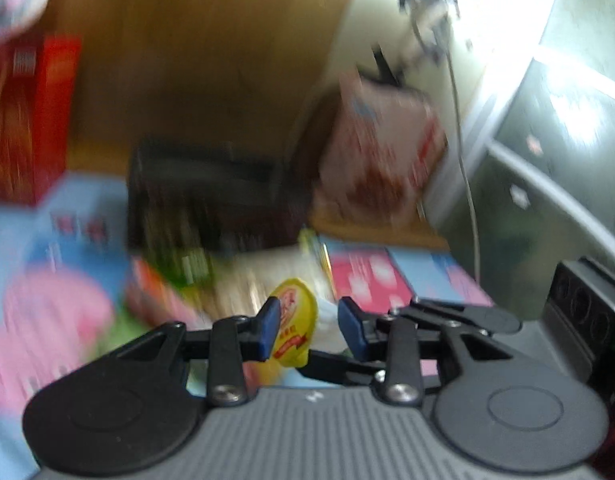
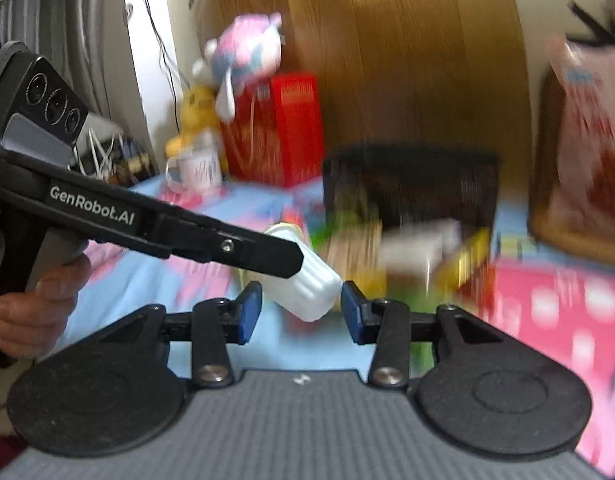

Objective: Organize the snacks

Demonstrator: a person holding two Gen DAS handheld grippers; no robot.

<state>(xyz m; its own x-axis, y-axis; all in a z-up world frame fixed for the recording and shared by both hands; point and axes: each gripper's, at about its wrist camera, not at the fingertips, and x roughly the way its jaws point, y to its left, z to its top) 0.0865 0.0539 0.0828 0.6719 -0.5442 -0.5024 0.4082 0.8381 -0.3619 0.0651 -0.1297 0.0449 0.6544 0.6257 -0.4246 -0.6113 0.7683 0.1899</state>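
Both views are blurred by motion. My left gripper (image 1: 307, 330) is shut on a small white ribbed cup with a yellow foil lid (image 1: 293, 320), held above the tablecloth. In the right wrist view the same cup (image 2: 307, 284) hangs tilted from the left gripper (image 2: 295, 258), just ahead of my right gripper (image 2: 301, 312), which is open and empty. A black mesh basket (image 1: 203, 192) (image 2: 411, 188) stands behind a pile of loose snack packets (image 2: 423, 252) (image 1: 175, 280).
A red box (image 2: 287, 136) and a plush toy (image 2: 247, 52) stand at the back left beside a white mug (image 2: 199, 168). A pink snack bag (image 2: 591, 152) (image 1: 383, 152) leans on a wooden tray at right. A wooden panel (image 2: 387, 60) rises behind.
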